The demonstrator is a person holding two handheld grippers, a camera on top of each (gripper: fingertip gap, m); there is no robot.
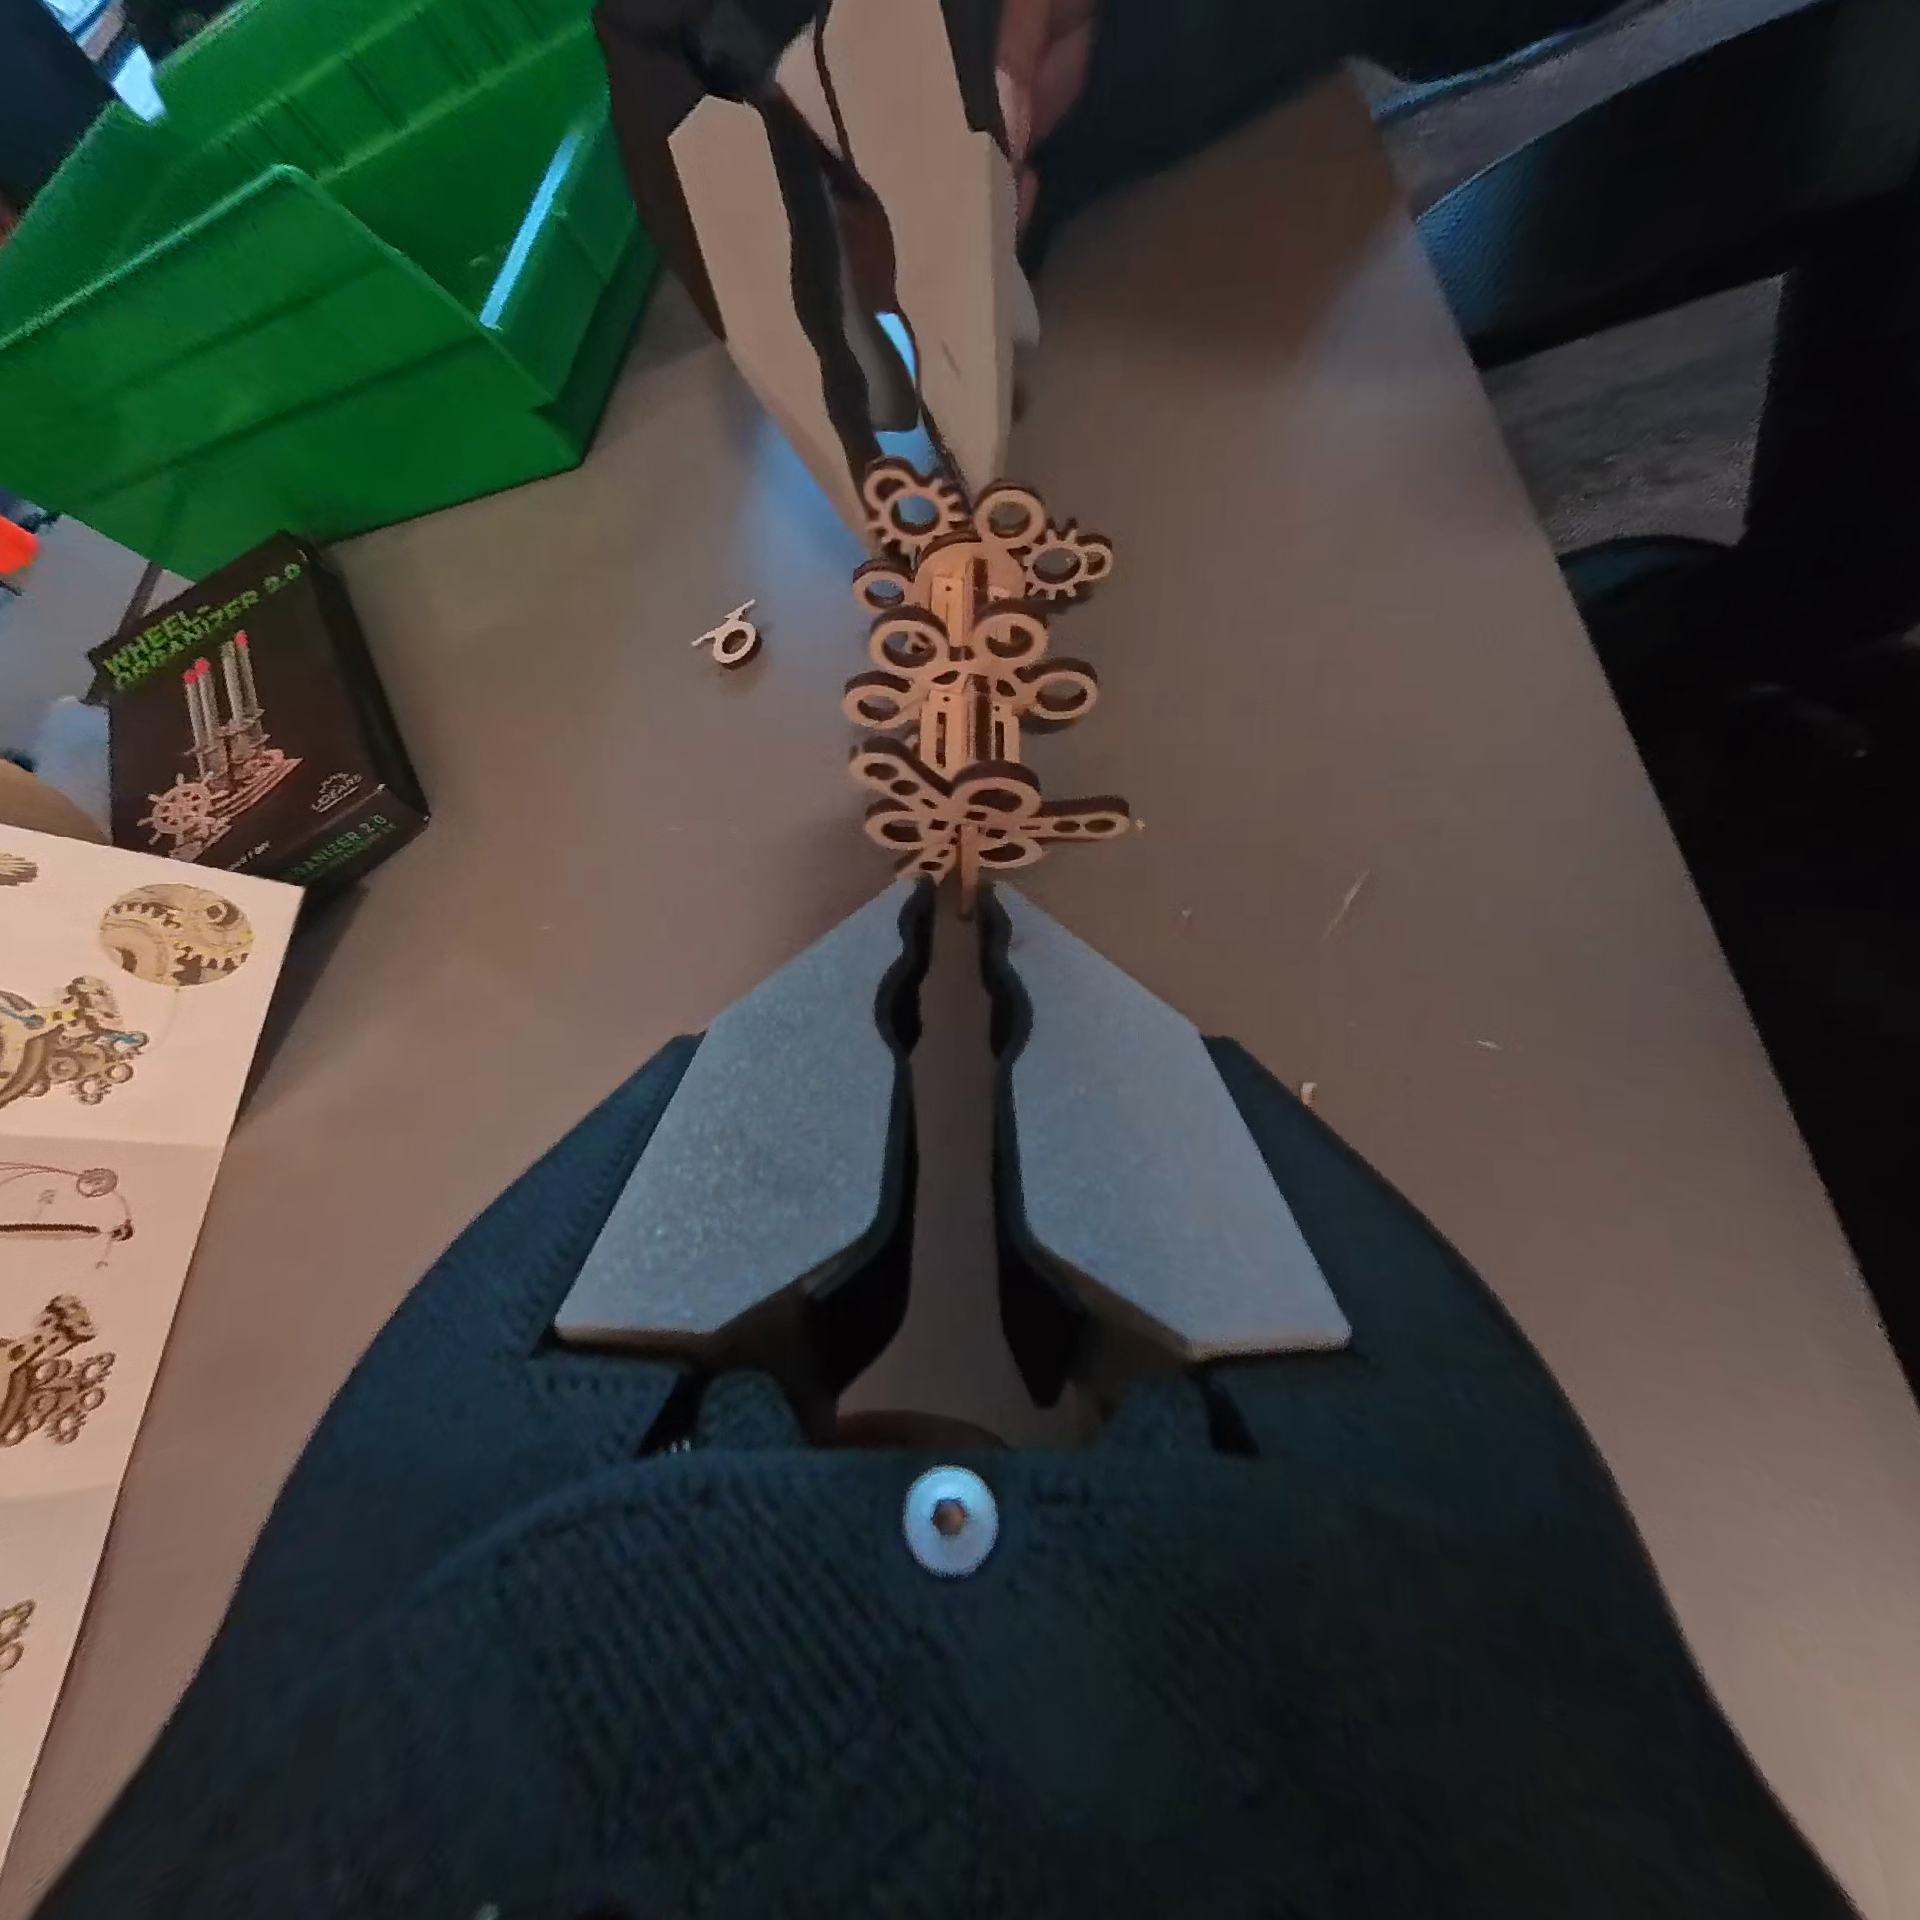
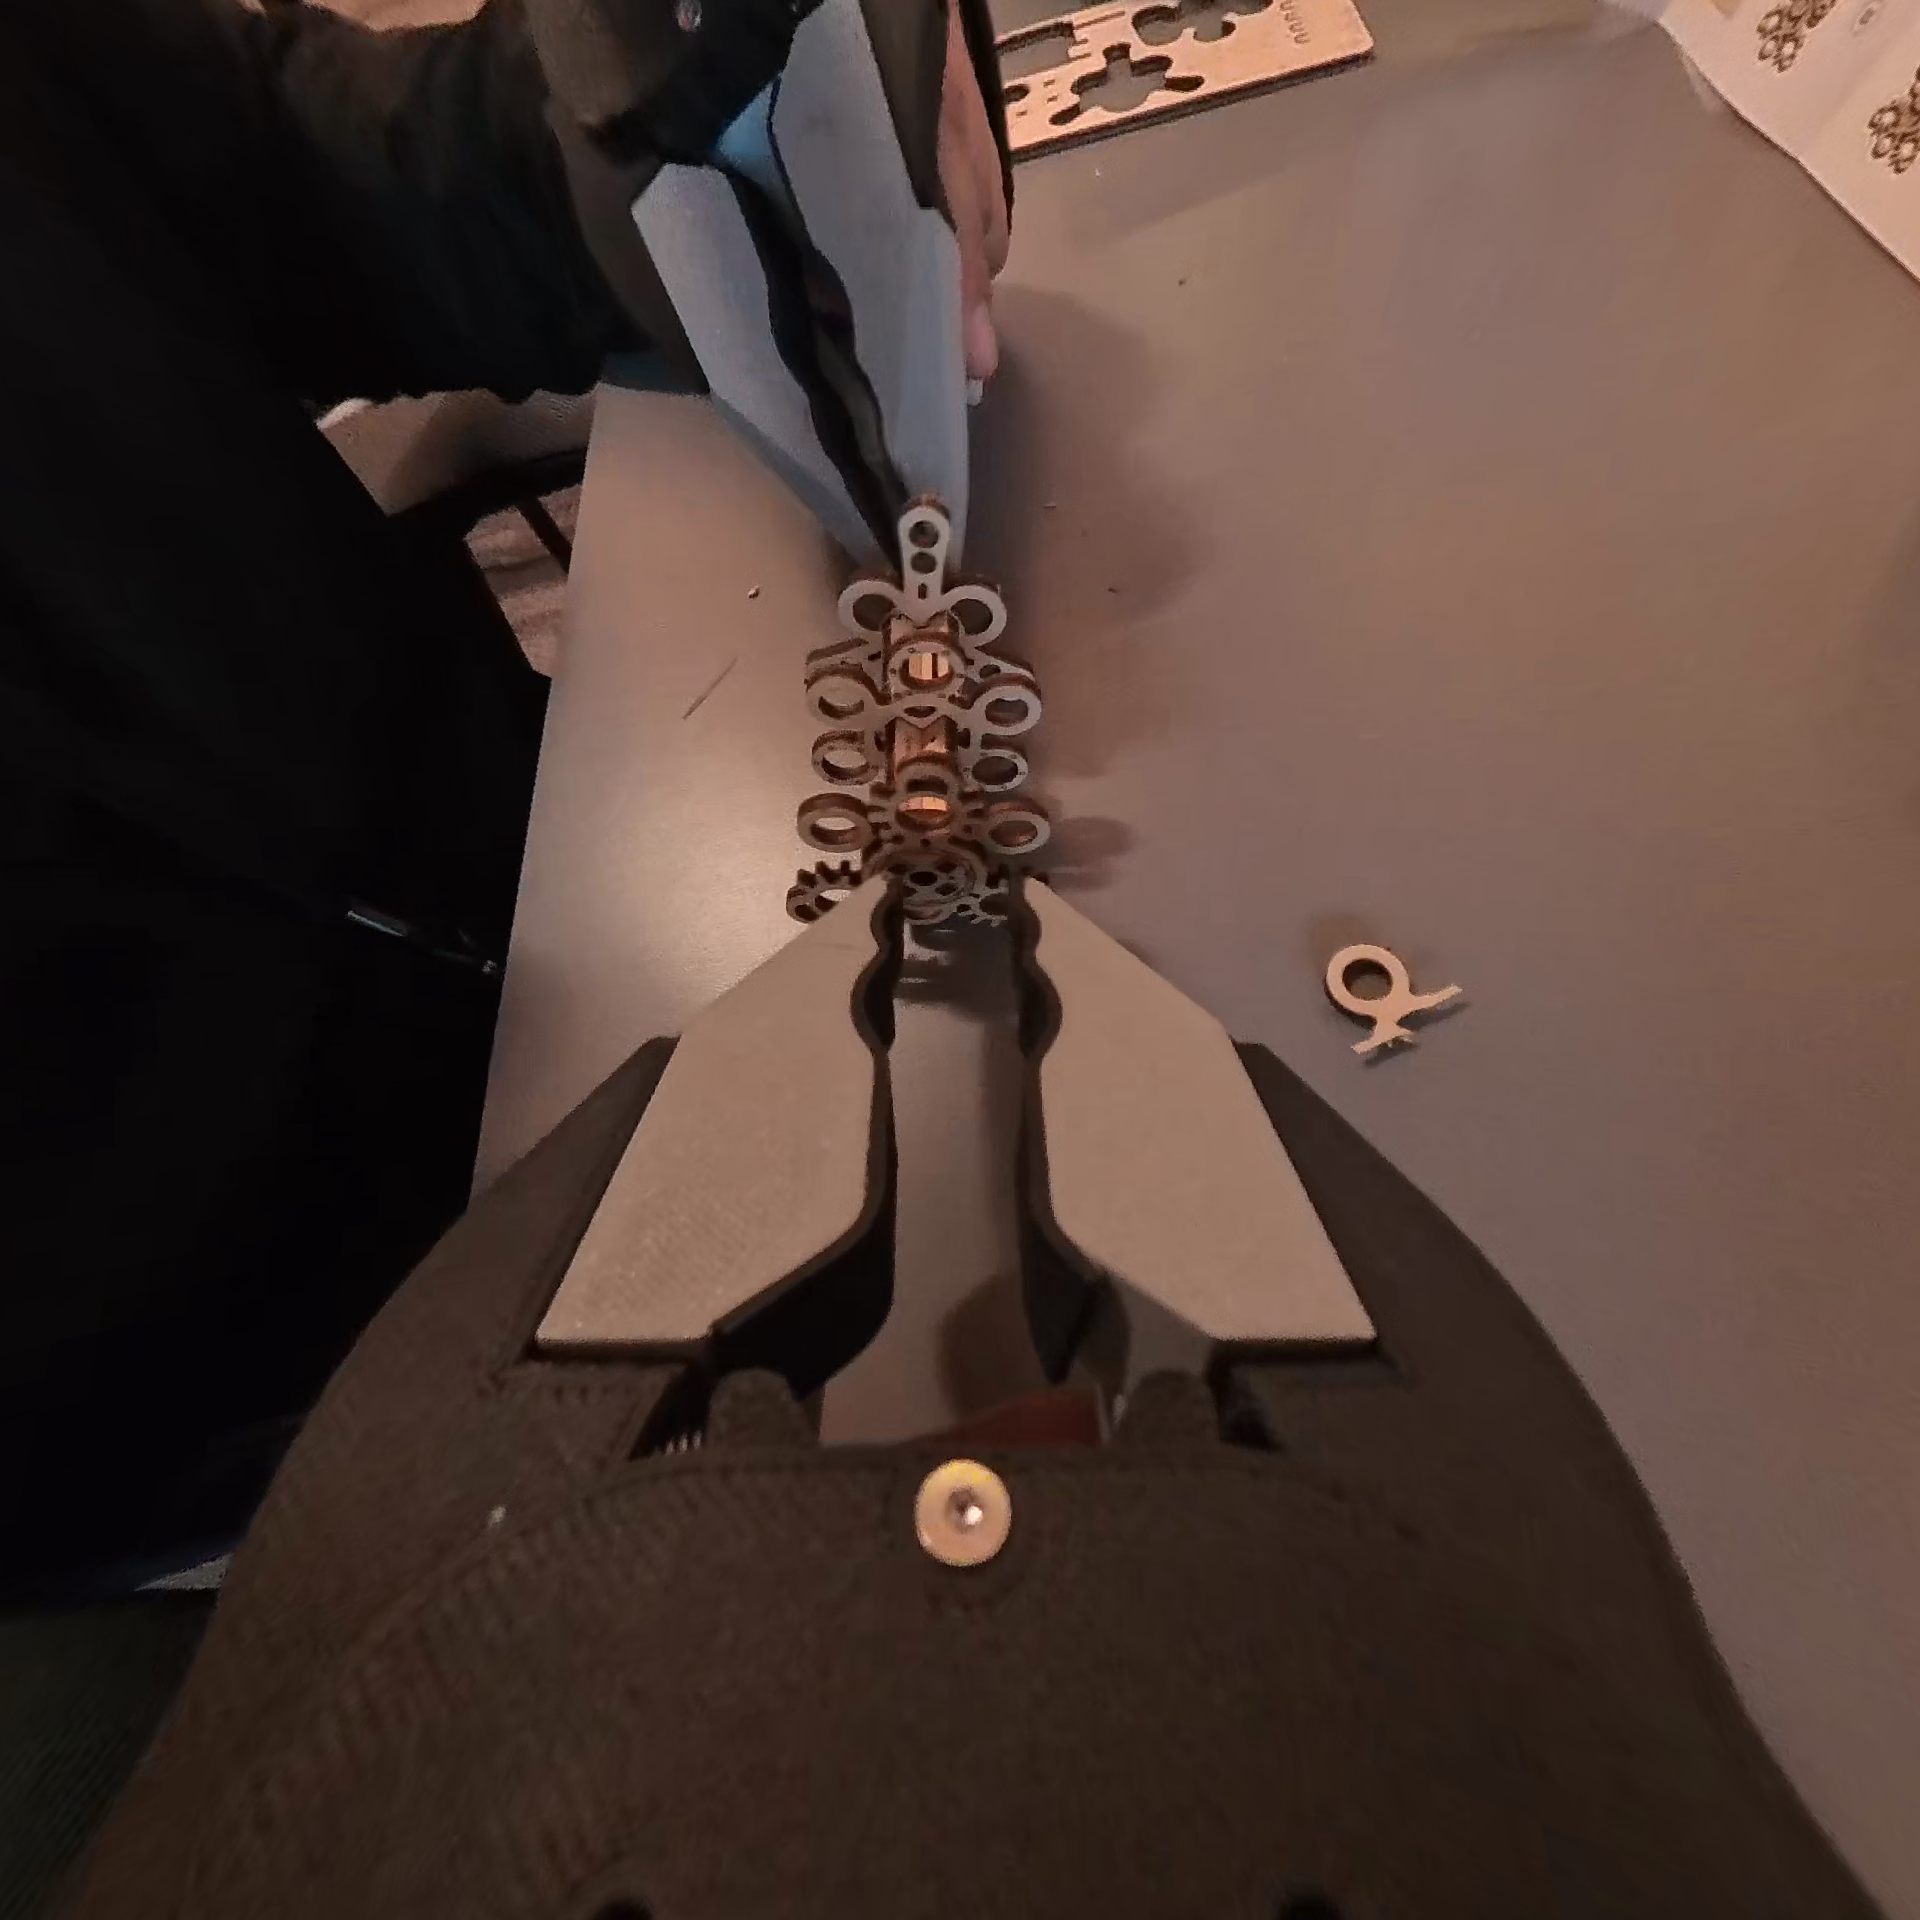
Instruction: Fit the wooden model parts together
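The grey table point(image 1: 1299, 727) is carrying a half-built wooden model point(image 1: 977, 686), a stack of ringed and geared plates being held off its surface between both tools, near one long edge. The left hand-held gripper point(image 1: 954, 906) is pinching a thin tab at one end; the right hand-held gripper point(image 2: 954, 904) is closing narrowly on the gear end. Judging by this, the pieces are being pressed together; the loose ring piece point(image 2: 1387, 992) probably goes on next. Whether the joints are seating fully is staying hidden.

Hobby worktable: grey table point(image 1: 1299, 727), green bins point(image 1: 281, 312), instruction sheet point(image 1: 94, 1143).
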